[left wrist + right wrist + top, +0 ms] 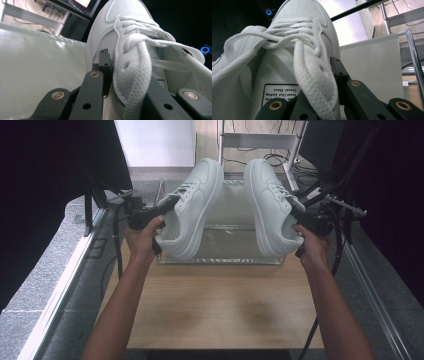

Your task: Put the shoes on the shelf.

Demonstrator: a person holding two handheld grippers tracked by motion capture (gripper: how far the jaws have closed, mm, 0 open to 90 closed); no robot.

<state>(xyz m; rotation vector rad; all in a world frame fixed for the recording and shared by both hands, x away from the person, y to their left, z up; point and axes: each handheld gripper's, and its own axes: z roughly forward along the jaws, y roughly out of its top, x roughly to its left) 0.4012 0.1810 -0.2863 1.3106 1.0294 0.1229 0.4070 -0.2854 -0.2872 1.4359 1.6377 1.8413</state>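
Though each white sneaker is bulky, it looks light for its size, and both hang in the air above the clear plastic box at the far end of the wooden surface. The left claw is closed on the left sneaker at the eyelet edge of the upper, near the tongue, with a lace running across the grip; the right claw is clamped the same way on the right sneaker, just beside the tongue's sewn label. Both shoes tilt sole-outward from their claws, toes pointing away from the person.

The leather-like upper seems soft and pliable, so a pinch there will probably flex and let the shoe swing or droop. The smooth surface may slip, and a loose lace under a jaw weakens the hold. The stiffer heel collar or the sole rim would likely give a steadier purchase. Nothing here looks fragile.
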